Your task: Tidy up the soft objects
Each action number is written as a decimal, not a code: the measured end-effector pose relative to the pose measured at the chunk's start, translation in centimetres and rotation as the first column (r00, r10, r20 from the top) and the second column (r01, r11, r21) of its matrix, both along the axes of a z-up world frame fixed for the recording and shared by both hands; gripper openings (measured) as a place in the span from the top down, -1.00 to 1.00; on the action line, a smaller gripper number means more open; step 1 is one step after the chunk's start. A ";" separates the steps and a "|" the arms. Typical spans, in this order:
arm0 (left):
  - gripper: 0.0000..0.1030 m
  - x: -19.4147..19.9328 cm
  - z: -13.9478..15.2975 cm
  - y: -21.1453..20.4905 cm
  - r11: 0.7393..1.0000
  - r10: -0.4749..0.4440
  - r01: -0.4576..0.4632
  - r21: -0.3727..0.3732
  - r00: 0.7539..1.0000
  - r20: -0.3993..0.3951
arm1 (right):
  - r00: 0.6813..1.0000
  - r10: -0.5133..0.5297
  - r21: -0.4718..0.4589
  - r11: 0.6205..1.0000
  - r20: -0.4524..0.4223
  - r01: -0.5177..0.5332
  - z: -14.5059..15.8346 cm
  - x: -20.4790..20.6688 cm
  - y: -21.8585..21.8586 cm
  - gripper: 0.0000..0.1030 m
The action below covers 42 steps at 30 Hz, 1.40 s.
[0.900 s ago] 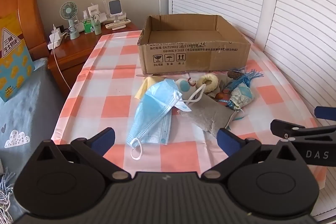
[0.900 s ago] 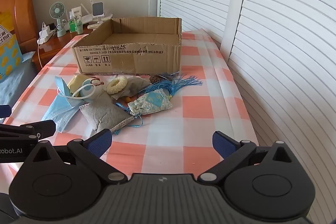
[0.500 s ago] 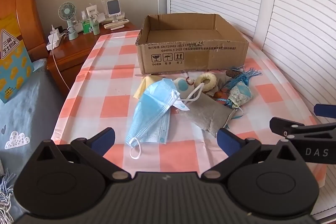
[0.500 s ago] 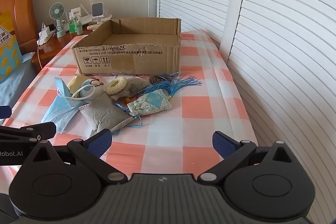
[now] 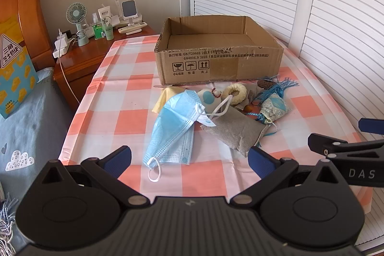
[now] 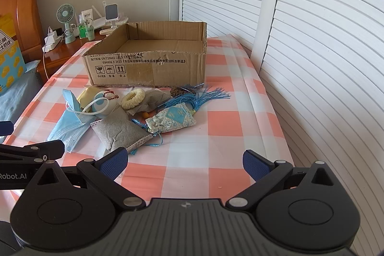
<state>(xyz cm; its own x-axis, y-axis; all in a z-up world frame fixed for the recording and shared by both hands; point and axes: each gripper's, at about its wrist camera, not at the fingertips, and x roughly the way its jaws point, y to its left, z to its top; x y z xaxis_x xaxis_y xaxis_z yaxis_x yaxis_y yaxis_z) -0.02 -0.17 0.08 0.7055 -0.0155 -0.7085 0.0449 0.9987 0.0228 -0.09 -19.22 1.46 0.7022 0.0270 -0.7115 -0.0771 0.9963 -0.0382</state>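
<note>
Loosely heaped on the checked tabletop, just before the open corrugated cardboard box, lay a pleated blue face mask, a grey woven sachet and a floral pouch. Both the left hand-held gripper and the right hand-held gripper tilted downward, spread wide, pinching nothing.

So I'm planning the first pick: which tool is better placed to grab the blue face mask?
Probably the left tool: its open jaws point almost straight at the face mask, which is the nearest item in its view. From the right tool, also open, the mask lies far off to the side, past the grey pouch.
</note>
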 end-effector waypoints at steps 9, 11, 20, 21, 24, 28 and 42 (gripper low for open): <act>-0.99 0.1 0.1 0.0 1.000 -0.002 0.002 0.001 1.000 0.002 | 1.000 0.000 0.001 1.000 0.000 0.000 0.0 0.0 0.0 -1.00; -0.99 0.1 0.1 0.0 1.000 -0.002 0.002 0.000 1.000 0.002 | 1.000 0.001 0.001 1.000 0.001 -0.001 0.0 0.0 0.0 -1.00; -0.99 0.1 0.3 -0.1 1.000 -0.005 0.005 0.001 1.000 0.007 | 1.000 0.000 0.000 1.000 0.003 0.000 0.2 0.0 0.0 -1.00; -0.99 0.1 0.4 -0.2 1.000 -0.005 0.005 0.001 1.000 0.007 | 1.000 0.001 0.000 1.000 0.004 -0.001 0.1 -0.1 0.0 -1.00; -0.99 0.1 0.4 -0.2 1.000 -0.005 0.005 0.000 1.000 0.007 | 1.000 0.000 -0.001 1.000 0.005 0.000 0.4 0.0 -0.1 -1.00; -0.99 0.1 0.4 -0.2 1.000 -0.004 0.004 0.001 1.000 0.006 | 1.000 0.000 -0.001 1.000 0.005 0.000 0.4 0.0 0.0 -1.00; -0.99 0.2 0.4 -0.3 1.000 -0.007 0.007 0.001 1.000 0.008 | 1.000 0.001 -0.002 1.000 0.007 -0.001 0.5 0.0 0.0 -1.00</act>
<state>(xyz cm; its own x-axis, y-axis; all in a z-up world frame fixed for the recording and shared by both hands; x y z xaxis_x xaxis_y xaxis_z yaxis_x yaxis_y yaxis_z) 0.13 -0.43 0.53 0.7110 -0.0204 -0.7029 0.0521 0.9984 0.0238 -0.06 -19.27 1.93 0.7071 0.0267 -0.7066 -0.0783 0.9961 -0.0407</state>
